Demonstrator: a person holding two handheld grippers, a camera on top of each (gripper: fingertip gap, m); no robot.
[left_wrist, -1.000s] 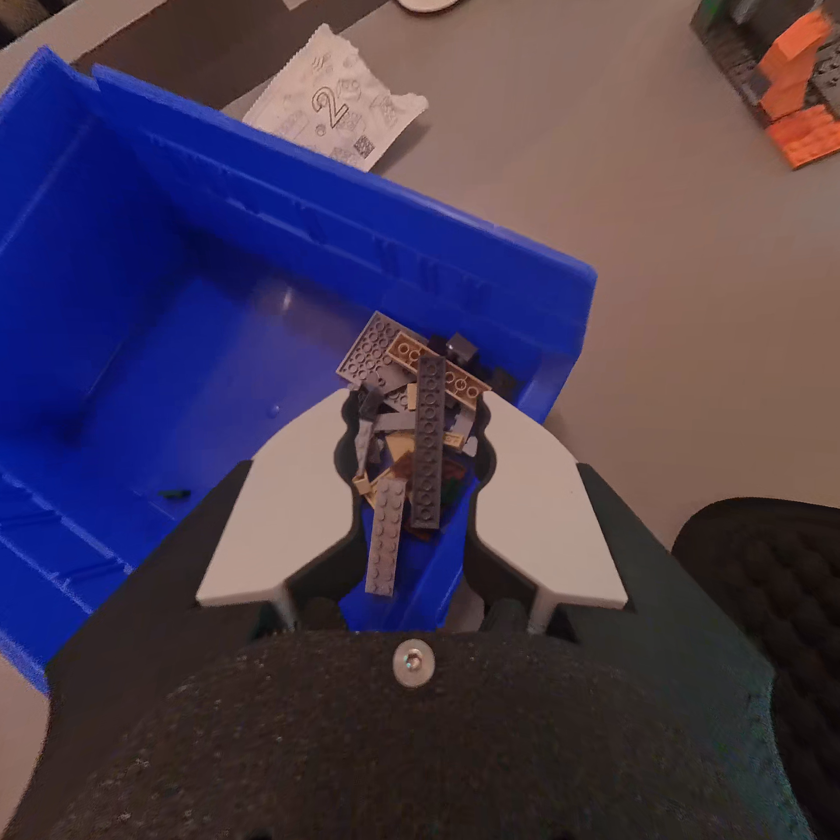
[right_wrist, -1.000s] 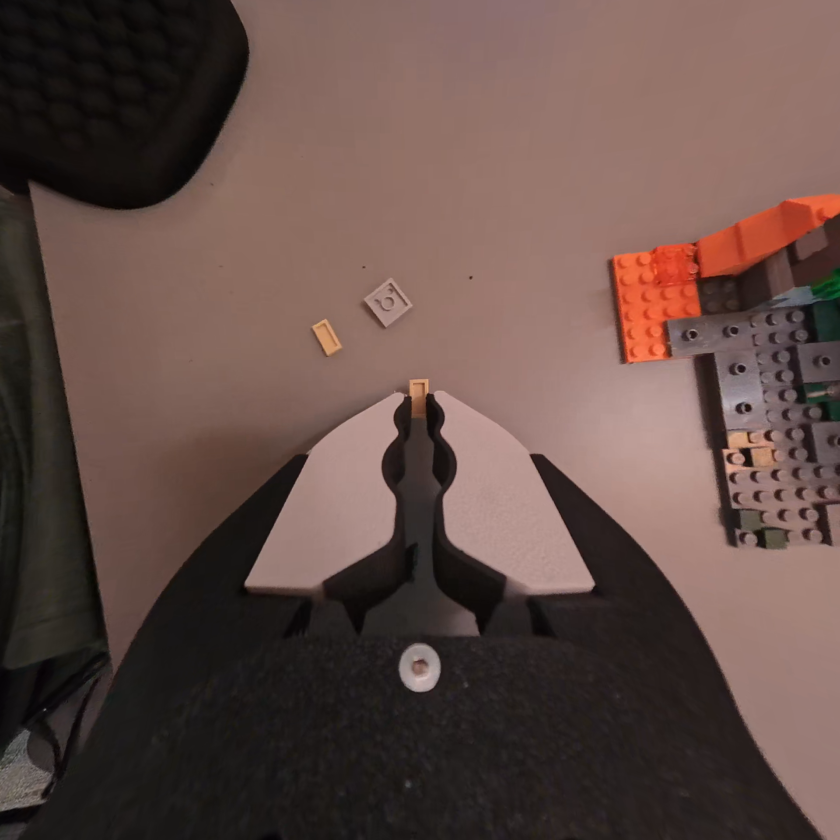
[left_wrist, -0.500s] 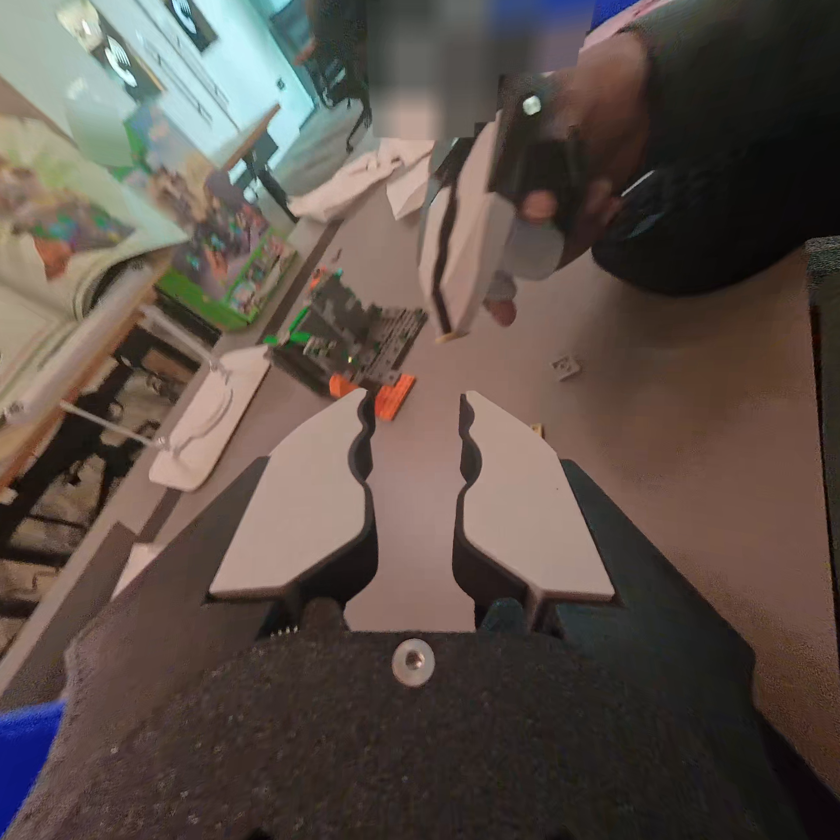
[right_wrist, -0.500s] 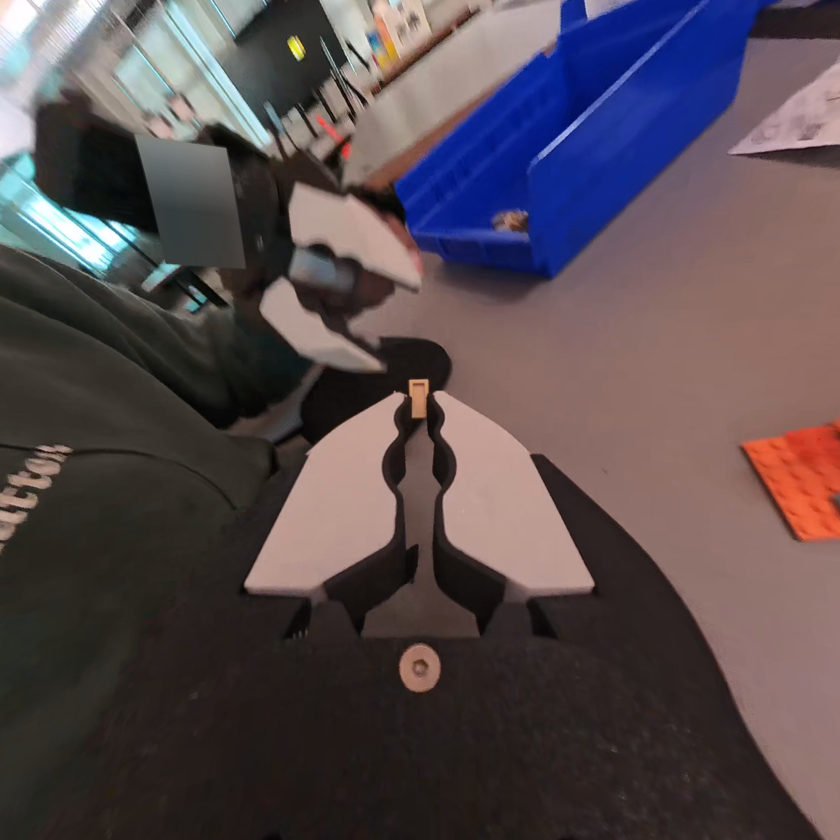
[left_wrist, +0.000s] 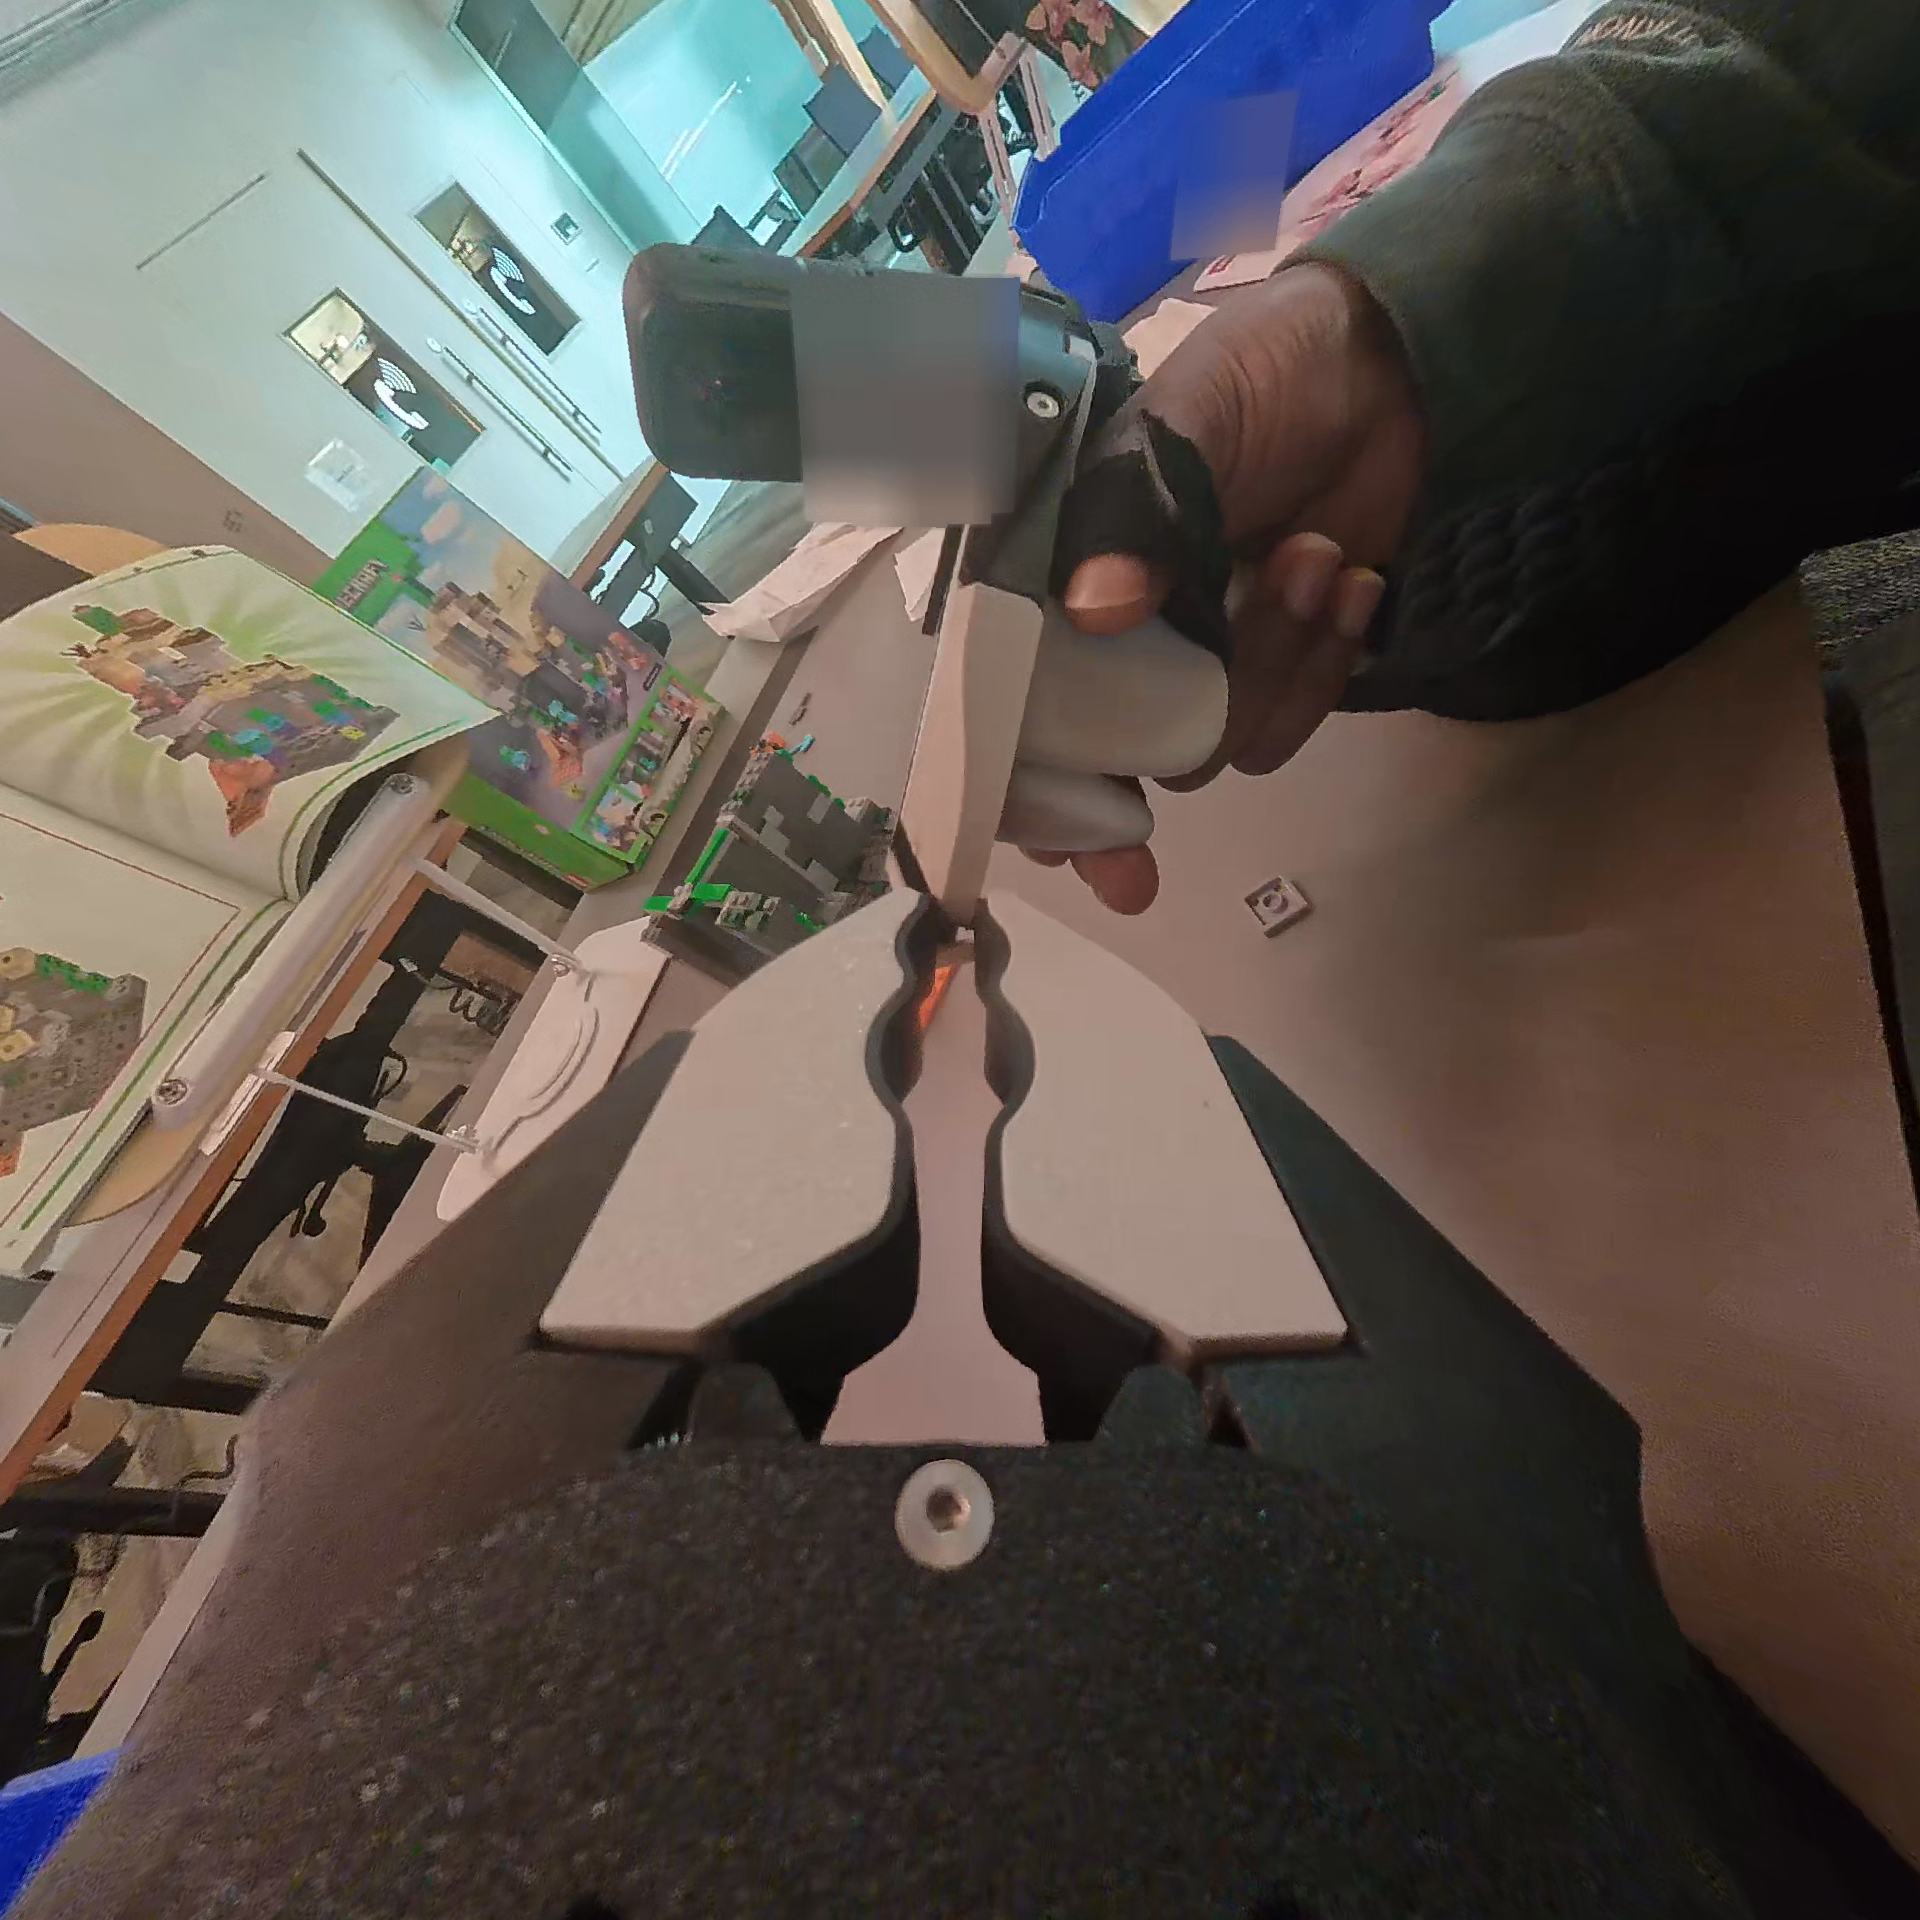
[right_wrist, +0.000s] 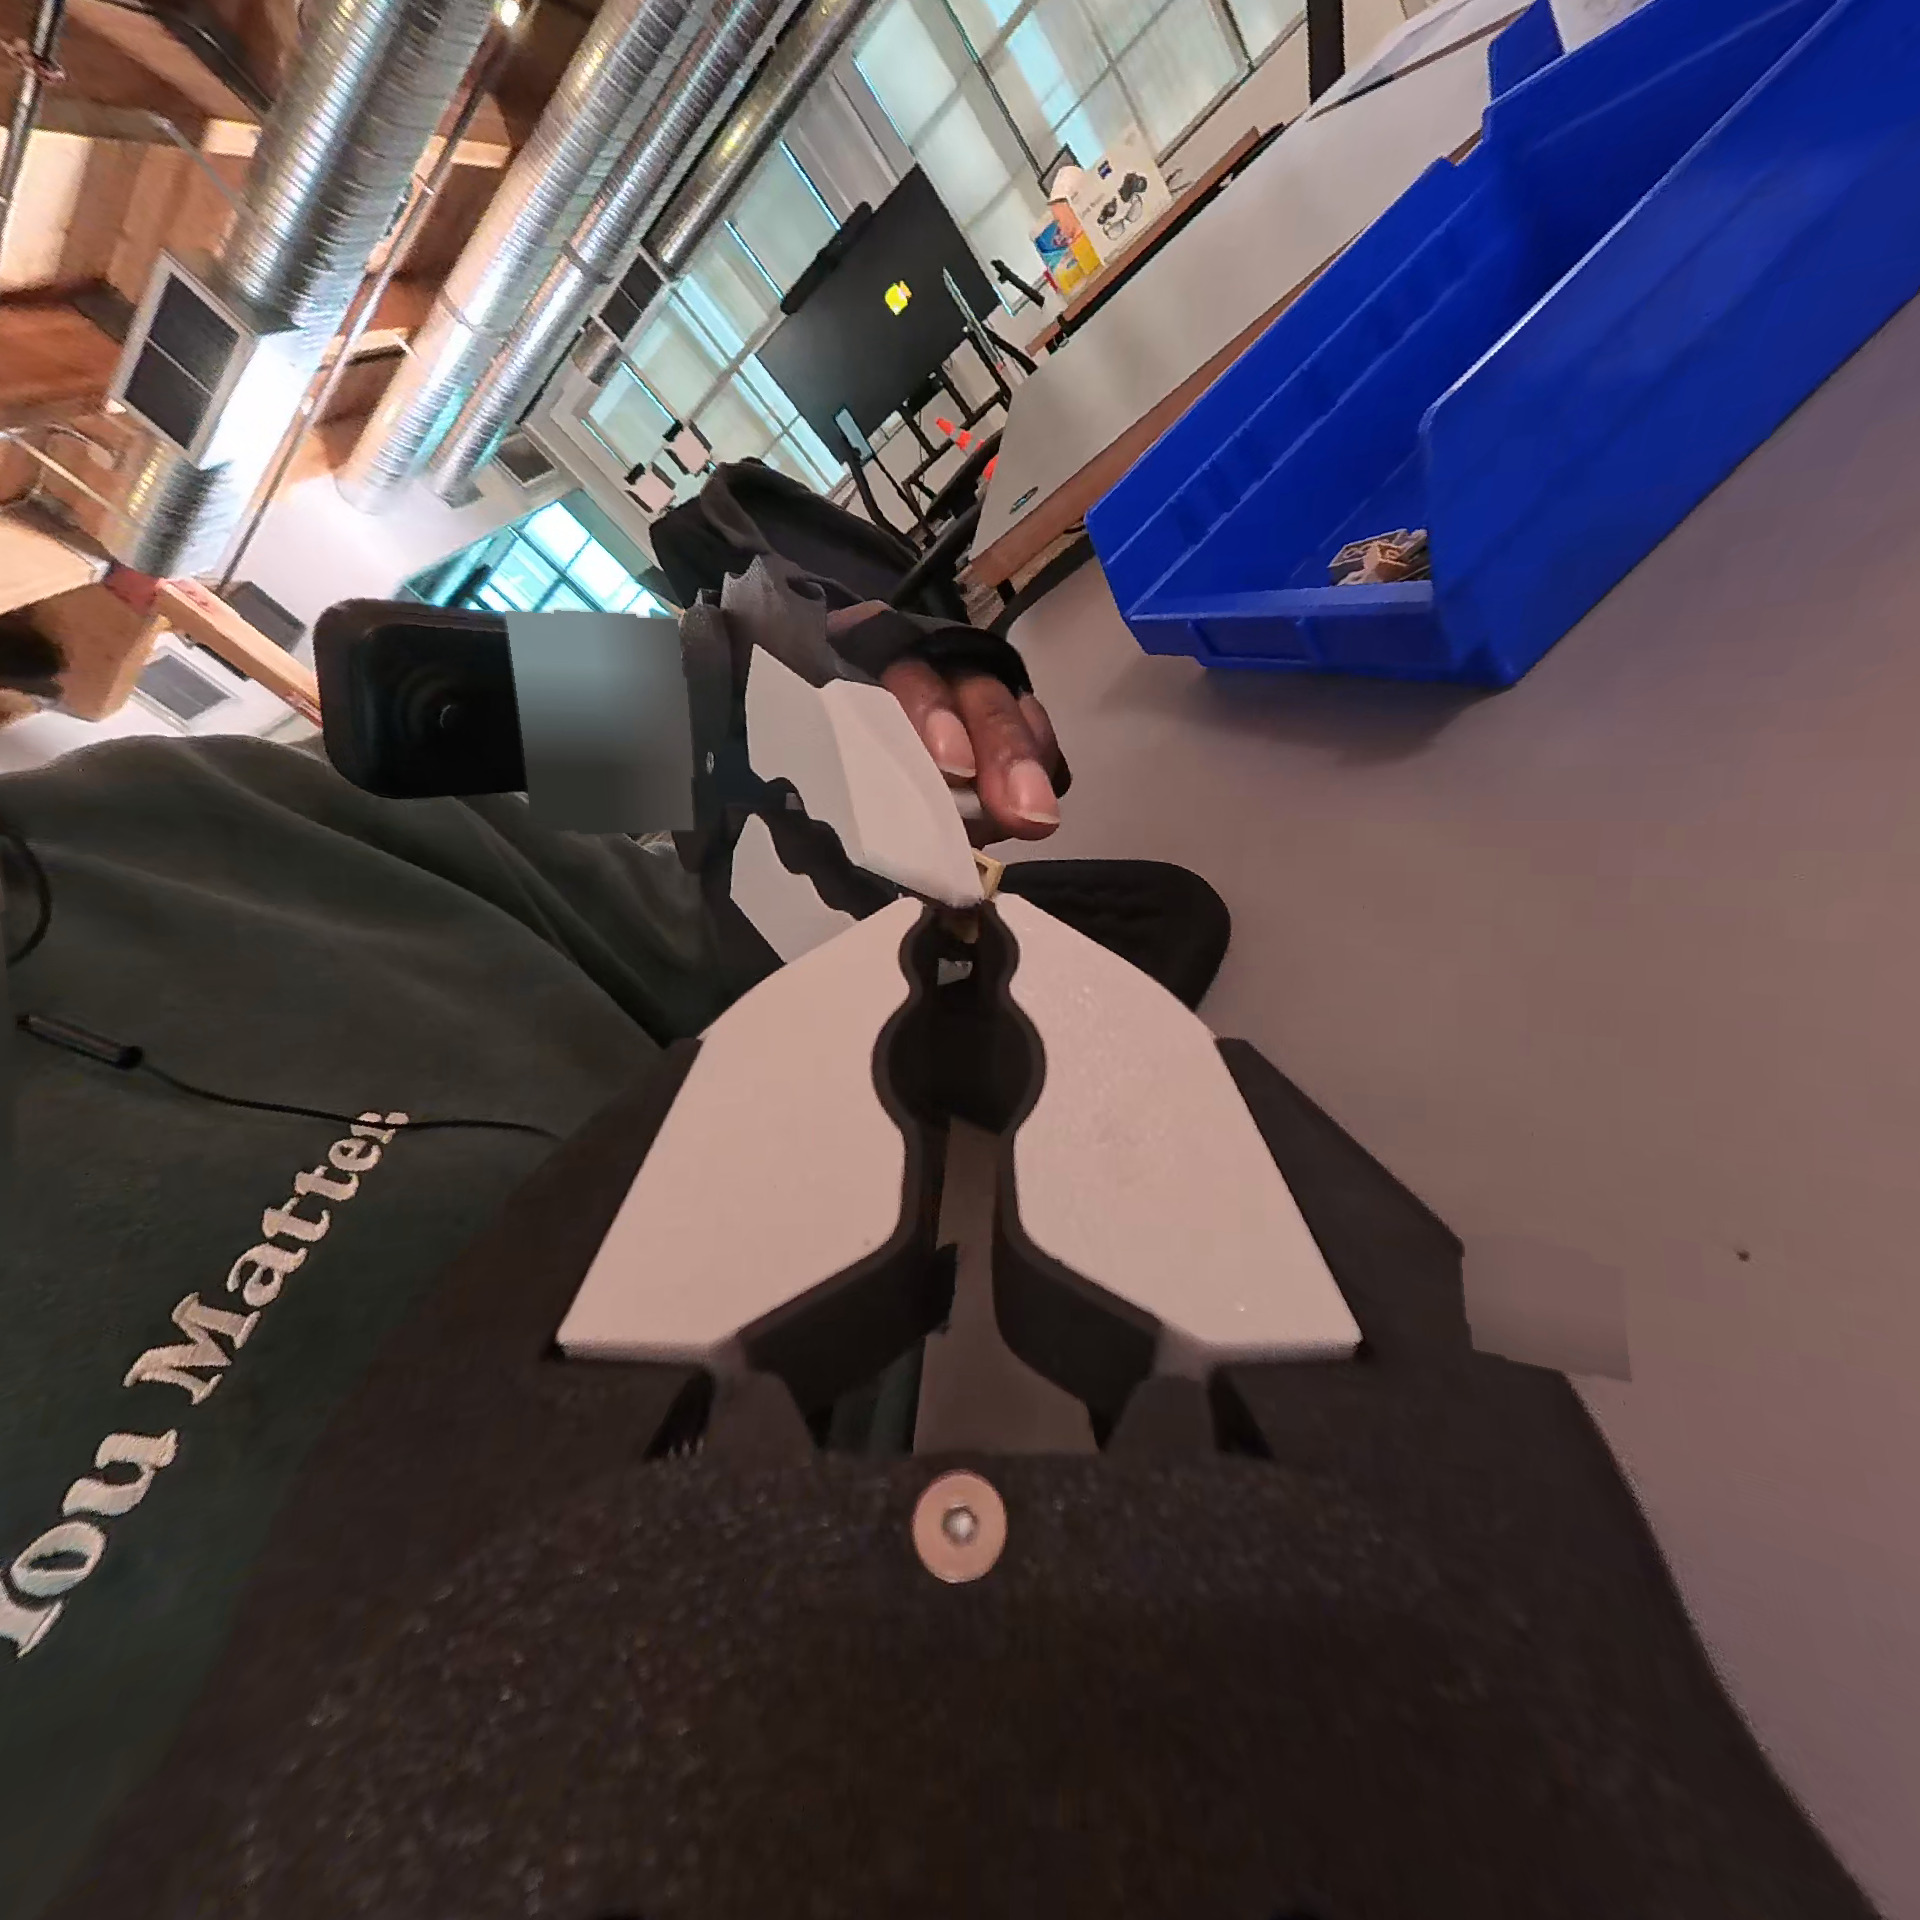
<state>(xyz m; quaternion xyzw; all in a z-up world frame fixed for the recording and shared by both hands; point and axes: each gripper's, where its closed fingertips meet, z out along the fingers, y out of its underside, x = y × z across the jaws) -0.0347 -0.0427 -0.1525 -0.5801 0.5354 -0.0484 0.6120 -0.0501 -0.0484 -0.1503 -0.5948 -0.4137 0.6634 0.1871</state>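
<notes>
In the left wrist view my left gripper (left_wrist: 951, 920) is shut on a small tan tile (left_wrist: 961, 940) above the grey table (left_wrist: 1455, 1039). The right gripper (left_wrist: 948, 891), held by a hand (left_wrist: 1247, 499), comes down from above, and its tips meet mine at the same tile. In the right wrist view my right gripper (right_wrist: 961, 914) is shut on the tan tile (right_wrist: 992, 871). The left gripper (right_wrist: 971, 885) reaches in from the upper left and pinches the tile's outer end. Both grippers grip the one tile, tip to tip.
A blue bin (right_wrist: 1558, 343) with loose bricks (right_wrist: 1377, 556) stands on the table. A grey and green brick build (left_wrist: 800, 842), a small grey plate (left_wrist: 1276, 902), an open booklet (left_wrist: 156, 727) and a printed box (left_wrist: 561, 727) lie around. A black pad (right_wrist: 1122, 925) lies under the grippers. The tips of both grippers are at nearly the same place.
My left gripper left the blue bin, swung to face the right gripper and closed on the tan tile. My right gripper lifted the tile from the table and turned, still shut on it.
</notes>
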